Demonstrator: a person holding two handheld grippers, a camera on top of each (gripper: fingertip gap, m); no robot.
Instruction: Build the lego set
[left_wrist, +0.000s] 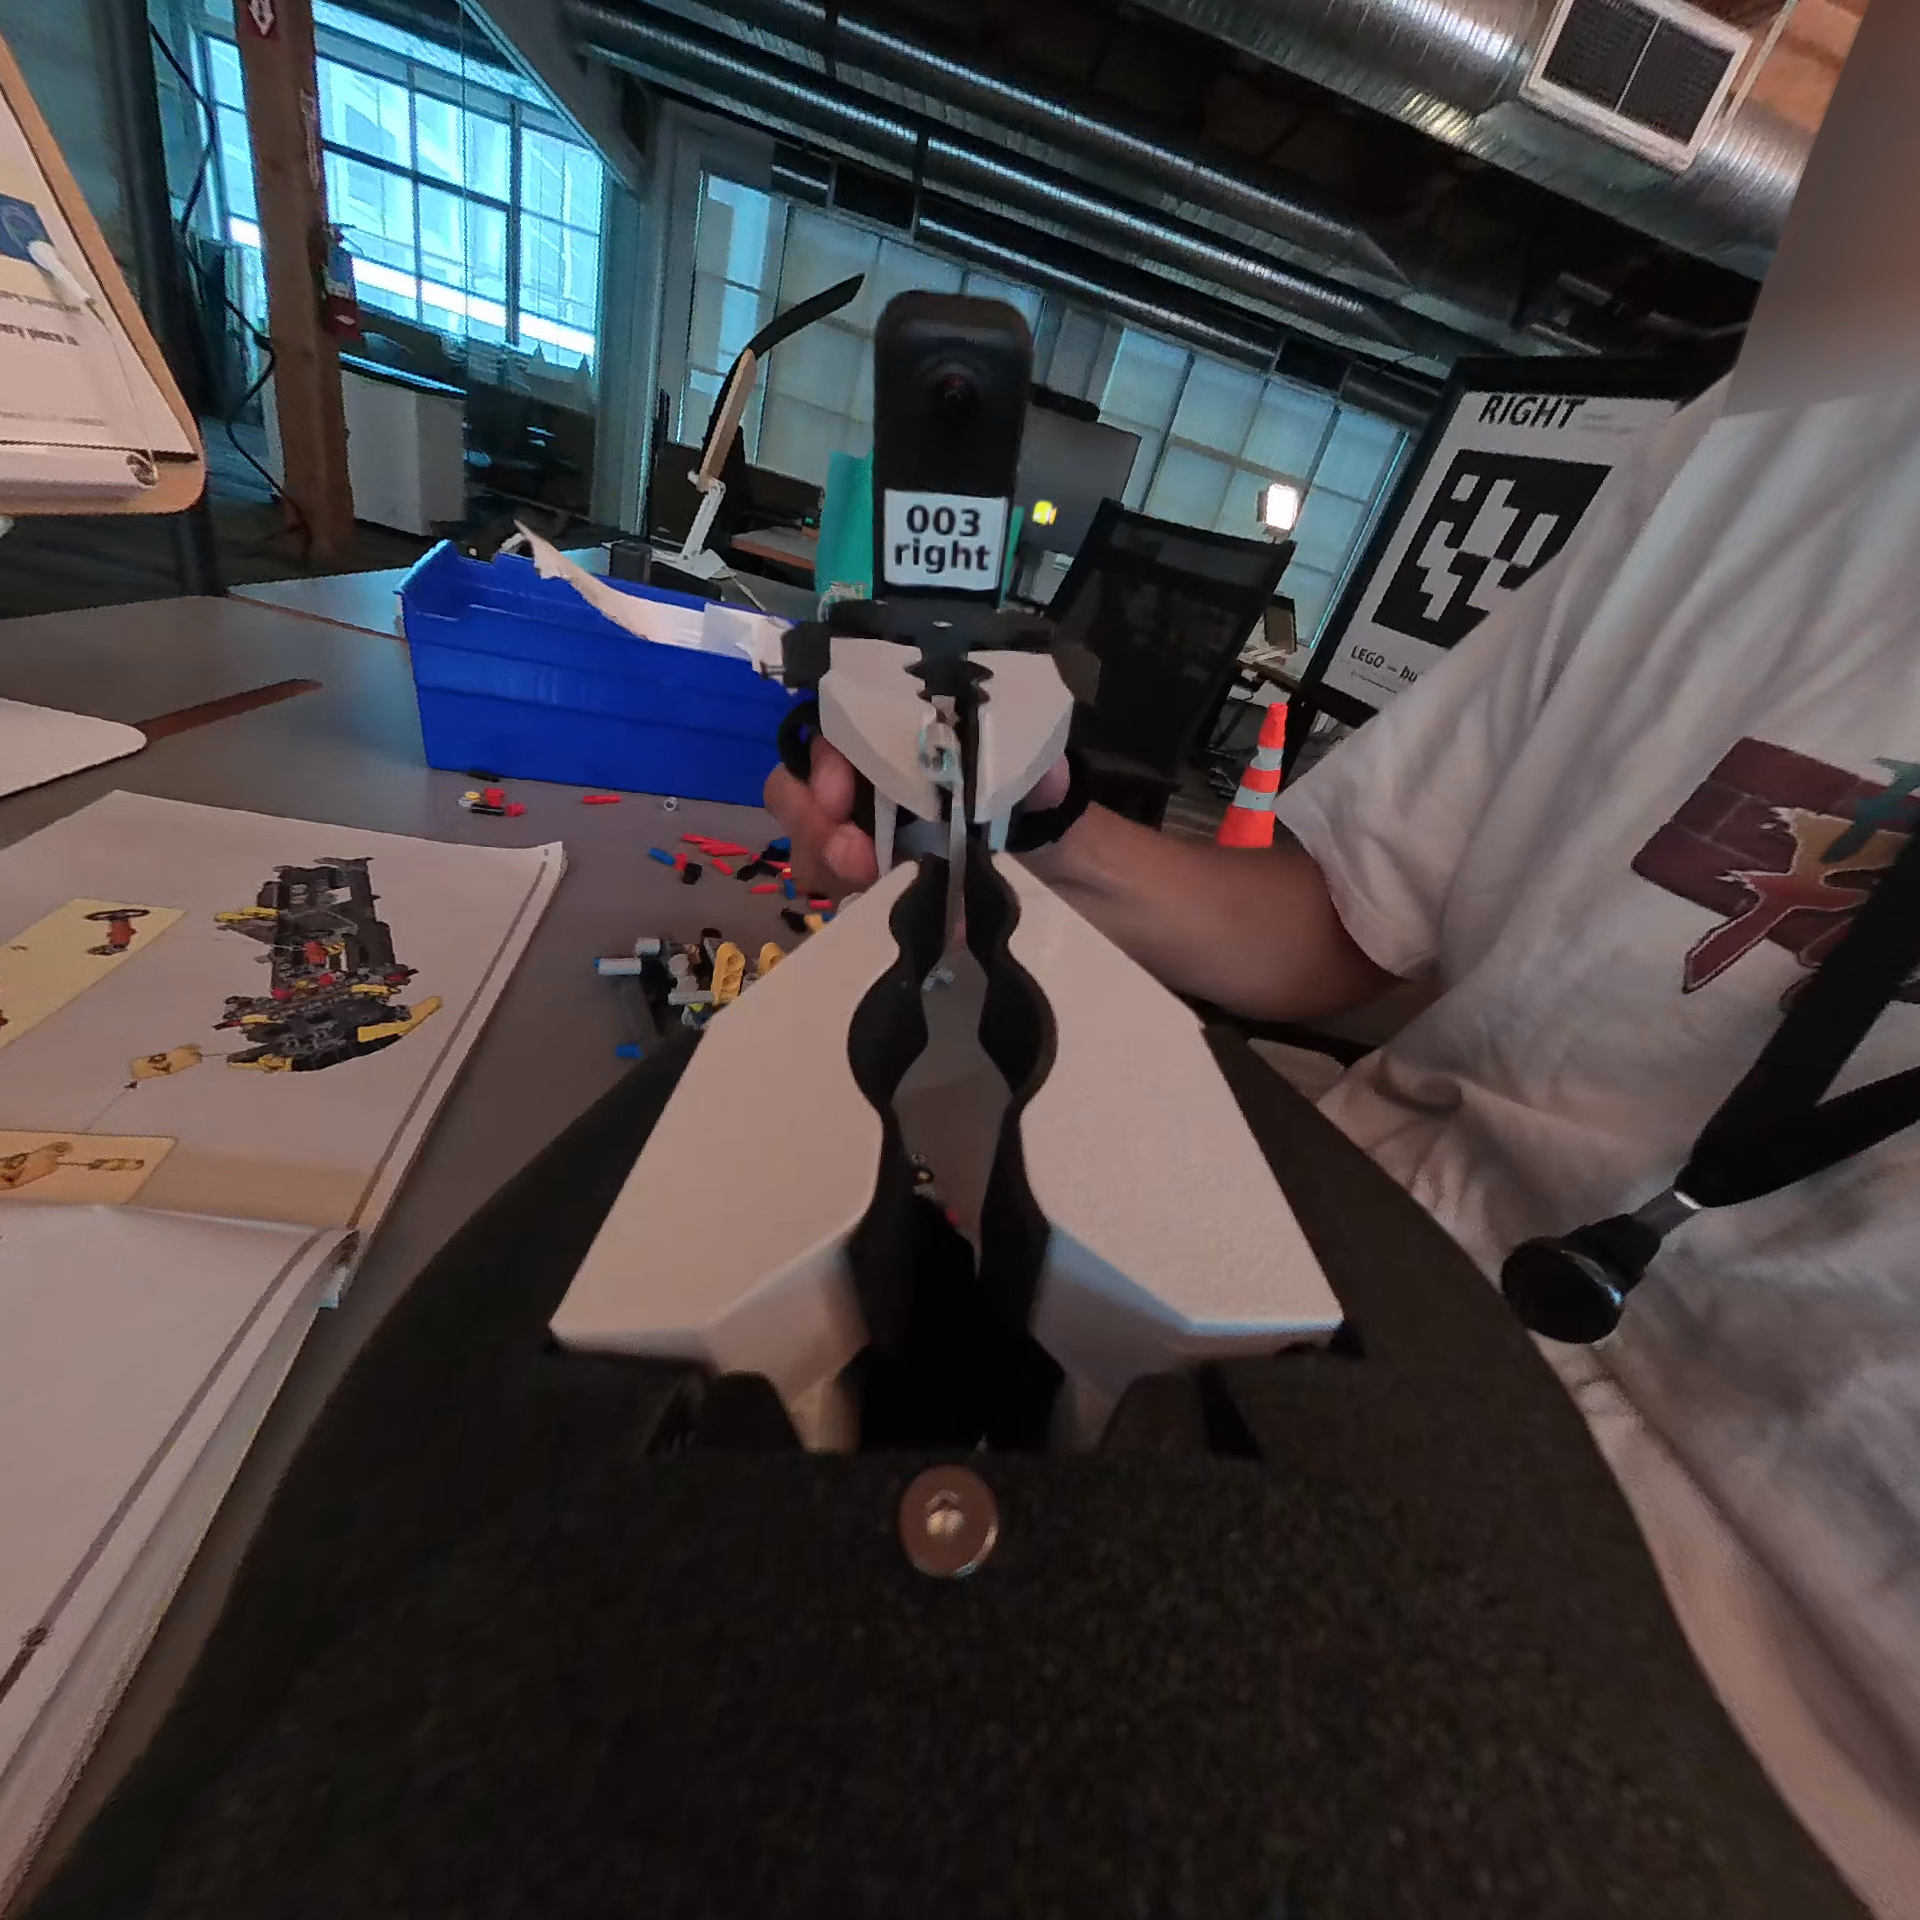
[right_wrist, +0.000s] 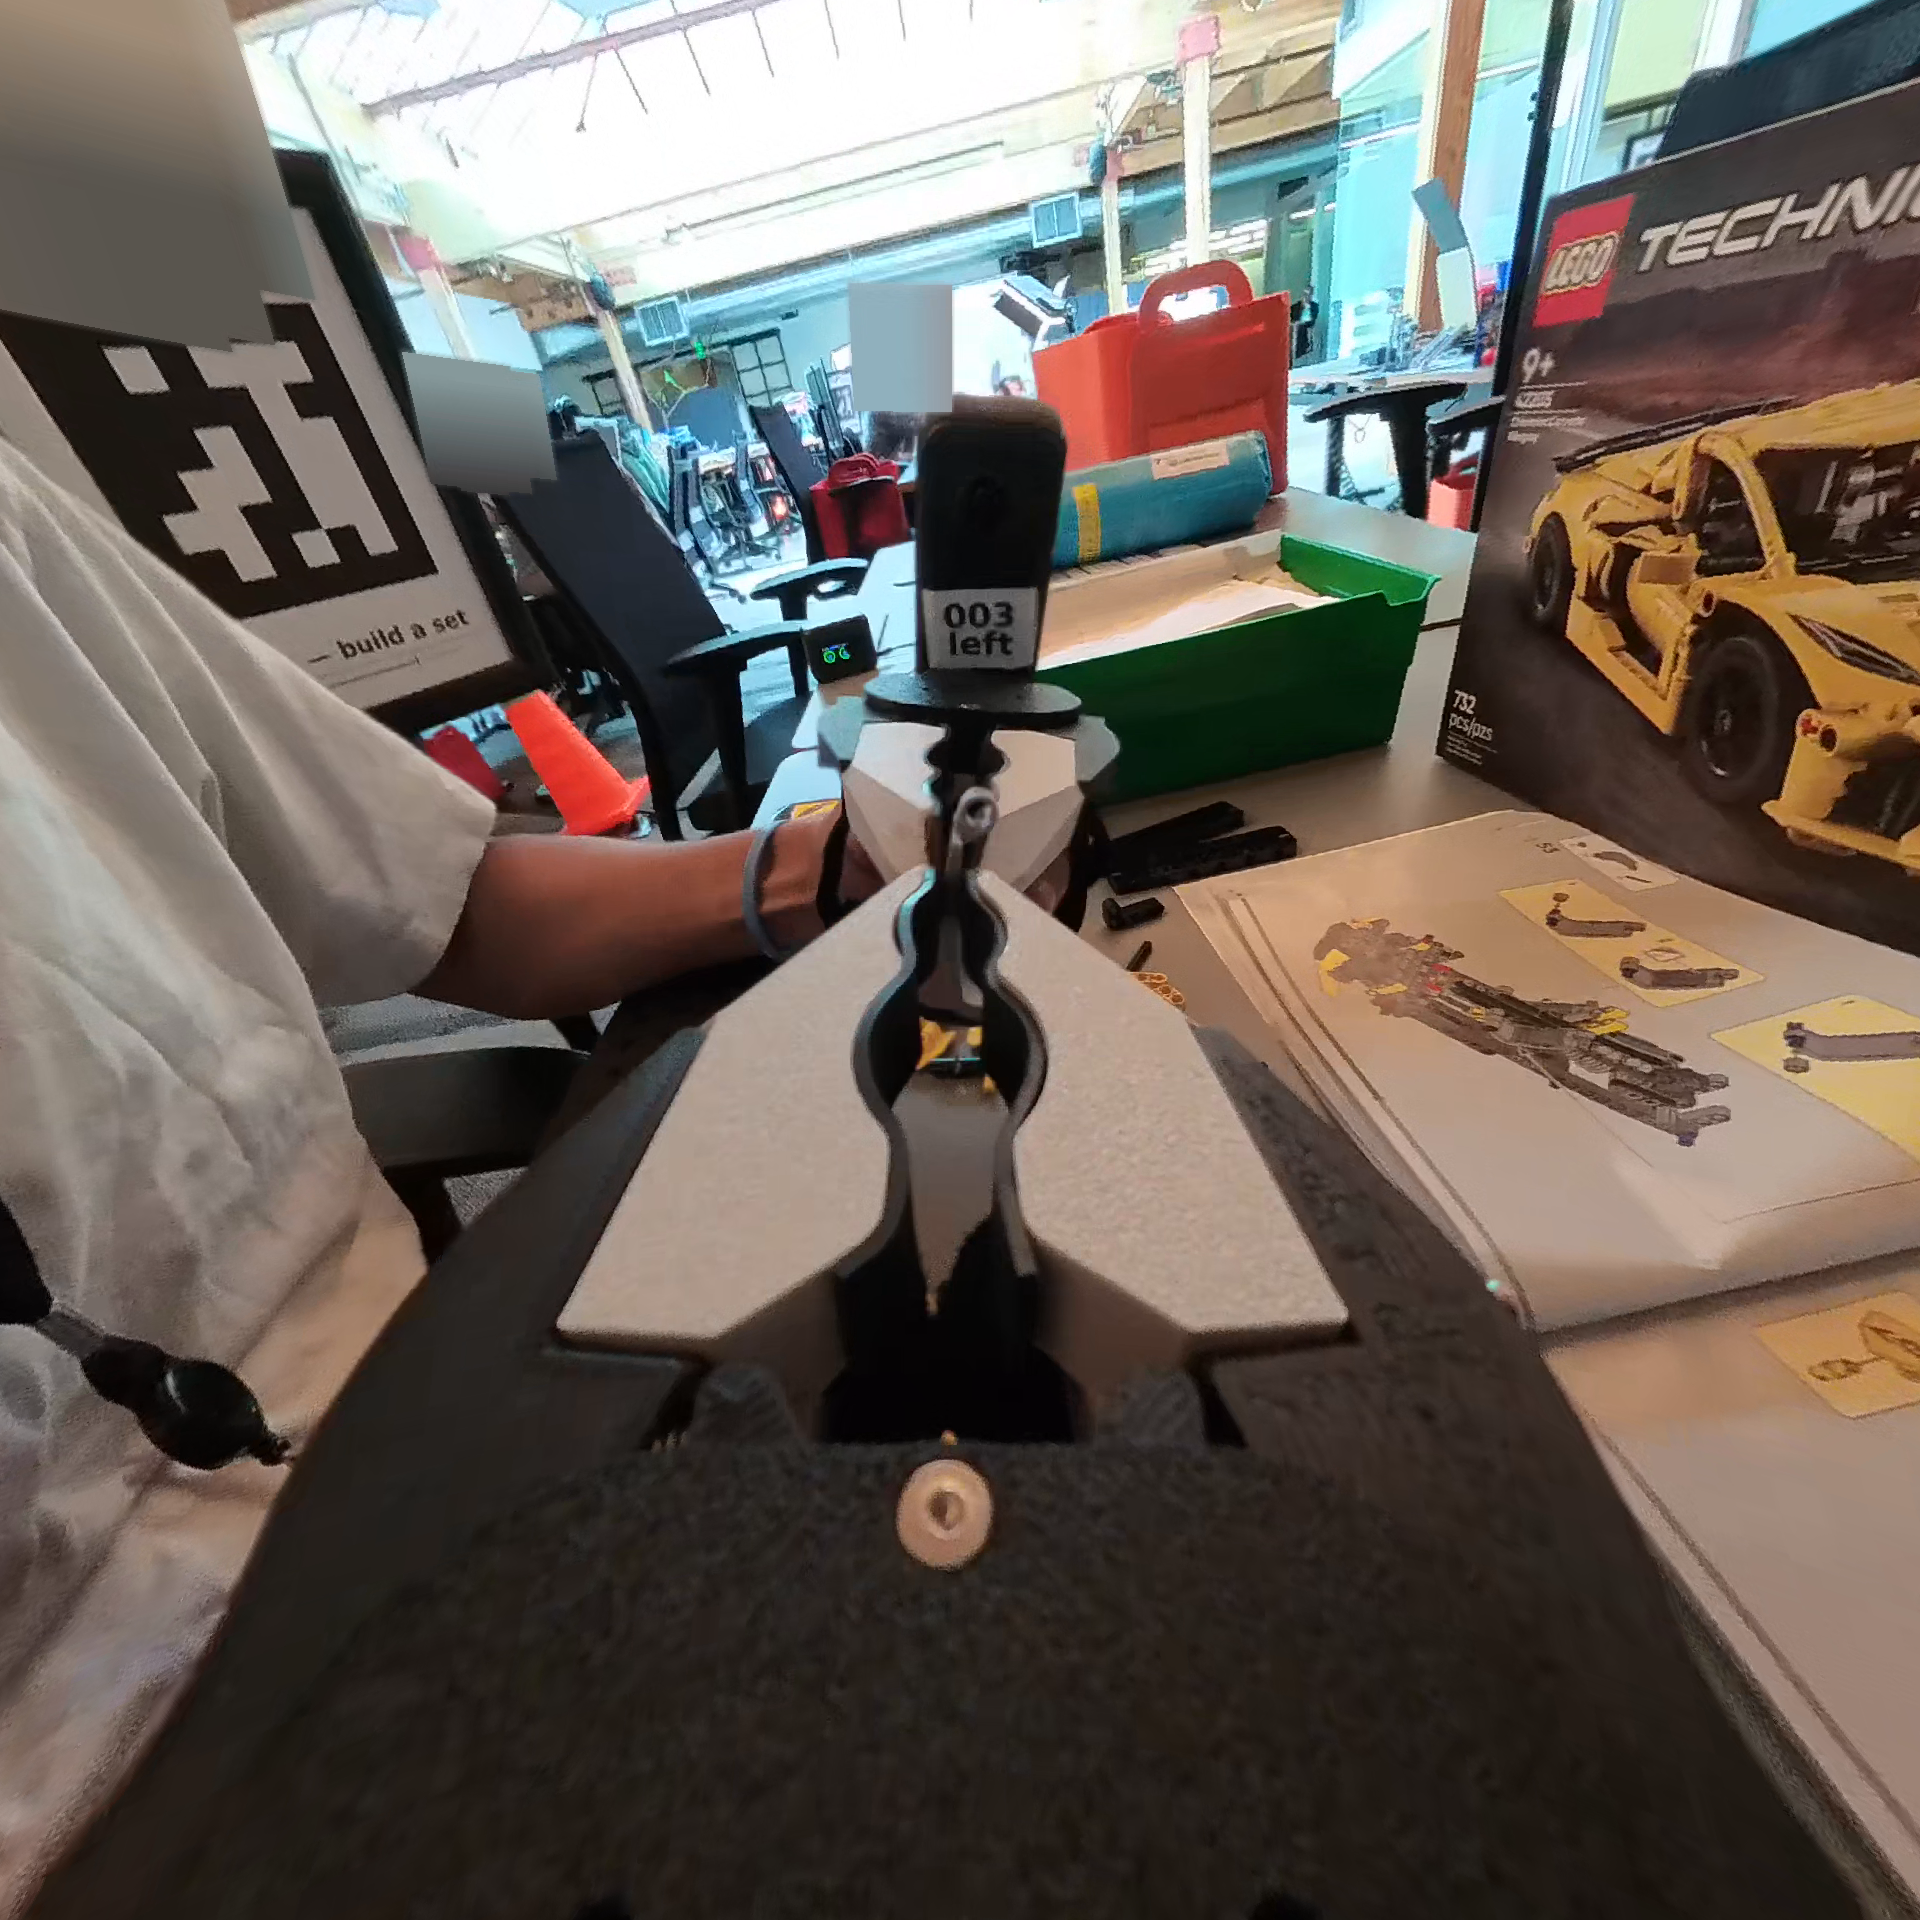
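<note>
My two grippers face each other tip to tip above the table. In the left wrist view, my left gripper (left_wrist: 943, 881) is shut on a thin light grey lego piece (left_wrist: 948, 904) that runs forward into the right gripper (left_wrist: 941, 750). In the right wrist view, my right gripper (right_wrist: 952, 896) is shut on a grey lego piece (right_wrist: 951, 971). The left gripper (right_wrist: 971, 826) beyond it pinches a grey part with a round hole (right_wrist: 974, 808). I cannot tell whether this is one piece or two joined.
Loose small lego pieces (left_wrist: 727, 883) lie on the grey table by a blue bin (left_wrist: 582, 686). An open instruction booklet (left_wrist: 260, 997) also shows in the right wrist view (right_wrist: 1558, 1039). A green bin (right_wrist: 1247, 665), black beams (right_wrist: 1195, 842) and the set's box (right_wrist: 1704, 571) stand behind. The person's torso is close. Left and right tips are no more than a few centimetres apart.
</note>
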